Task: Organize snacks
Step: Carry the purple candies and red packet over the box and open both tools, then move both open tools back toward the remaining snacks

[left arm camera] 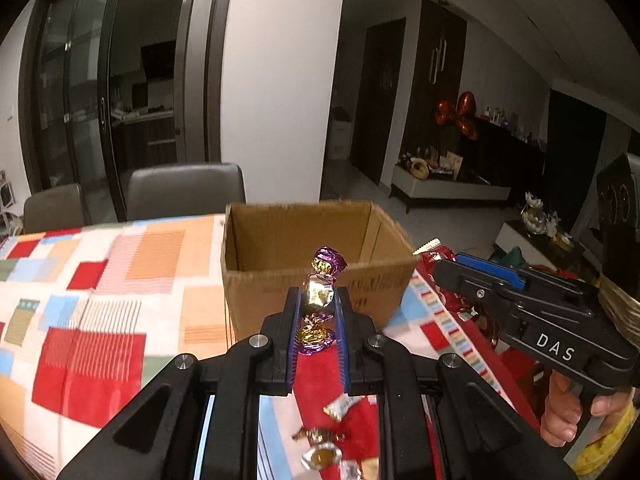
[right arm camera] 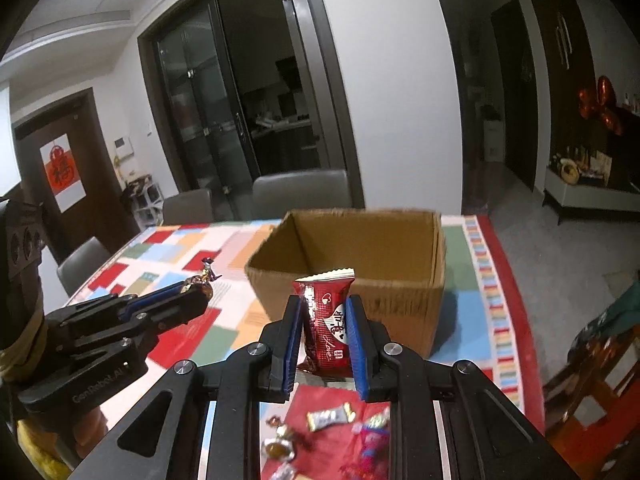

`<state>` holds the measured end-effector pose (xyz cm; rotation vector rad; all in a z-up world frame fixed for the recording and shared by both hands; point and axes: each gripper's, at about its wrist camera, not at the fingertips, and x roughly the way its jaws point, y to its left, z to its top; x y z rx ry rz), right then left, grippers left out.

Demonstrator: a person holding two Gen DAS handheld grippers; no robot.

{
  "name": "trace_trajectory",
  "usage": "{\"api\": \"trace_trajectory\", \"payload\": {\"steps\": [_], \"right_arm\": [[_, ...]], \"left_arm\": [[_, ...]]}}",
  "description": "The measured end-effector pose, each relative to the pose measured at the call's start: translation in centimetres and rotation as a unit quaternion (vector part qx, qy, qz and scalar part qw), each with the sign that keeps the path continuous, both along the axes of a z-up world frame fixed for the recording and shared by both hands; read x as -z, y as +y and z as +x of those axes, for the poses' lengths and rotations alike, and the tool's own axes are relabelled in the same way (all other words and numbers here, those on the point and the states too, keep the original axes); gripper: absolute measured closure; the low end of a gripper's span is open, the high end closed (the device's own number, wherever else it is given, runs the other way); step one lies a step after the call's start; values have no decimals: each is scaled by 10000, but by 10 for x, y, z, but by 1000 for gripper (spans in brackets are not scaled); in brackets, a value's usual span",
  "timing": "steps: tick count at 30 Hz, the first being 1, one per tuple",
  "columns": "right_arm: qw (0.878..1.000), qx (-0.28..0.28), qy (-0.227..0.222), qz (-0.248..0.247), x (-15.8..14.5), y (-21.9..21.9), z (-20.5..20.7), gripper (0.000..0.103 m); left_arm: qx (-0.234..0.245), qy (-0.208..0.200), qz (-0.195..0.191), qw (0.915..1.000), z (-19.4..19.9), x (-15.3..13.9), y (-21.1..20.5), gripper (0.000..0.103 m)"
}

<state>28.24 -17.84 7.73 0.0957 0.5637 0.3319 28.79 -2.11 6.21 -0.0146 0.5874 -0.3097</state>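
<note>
An open cardboard box (left arm camera: 320,276) (right arm camera: 400,292) stands on the patterned tablecloth ahead of both grippers. My left gripper (left arm camera: 318,300) is shut on a purple-and-gold foil candy (left arm camera: 320,292), held upright in the air in front of the box; the same gripper (right arm camera: 198,288) shows from the side in the right wrist view. My right gripper (right arm camera: 324,308) is shut on a dark red snack packet (right arm camera: 326,320) with a white crimped top, also raised before the box. It appears at the right of the left wrist view (left arm camera: 444,268). Several loose wrapped candies (right arm camera: 328,420) (left arm camera: 320,440) lie on the table below.
The tablecloth (left arm camera: 100,300) covers the table; its red-bordered edge (right arm camera: 500,300) runs along the right. Grey chairs (left arm camera: 184,190) (right arm camera: 300,192) stand behind the table. A hand (left arm camera: 568,412) holds the right gripper's handle. A low cabinet with ornaments (left arm camera: 448,184) is farther off.
</note>
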Motion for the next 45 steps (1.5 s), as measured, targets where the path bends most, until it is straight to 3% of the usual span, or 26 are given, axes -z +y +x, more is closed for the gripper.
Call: {"api": "trace_trajectory", "payload": {"steps": [14,29,31,32,33,34,45], "right_arm": [[9998,66,-137,-138,-18,-7,59,80],[9989,155,41,-441,-11,1,111,79],[9983,230,66,-539,-9,3,115,78],[9981,247,96,-560,-9,4,115,72],[9980,268,125,-554,-9,4,114,63],[9980,300,129,-533,-9,3,112,62],[9991,180,170,-341,-4,-6,63,62]], "left_arm": [[-7,-128,118,9998,70,-17,-5,86],[-110,207,373,9990,144,4,-21,86],[-183,242,433,9986,146,7,-23,63],[-223,219,437,9986,145,8,-23,61],[-260,173,451,9985,142,7,-23,60],[-266,154,471,9984,139,7,-23,60],[-213,82,386,9990,75,0,-18,60]]}}
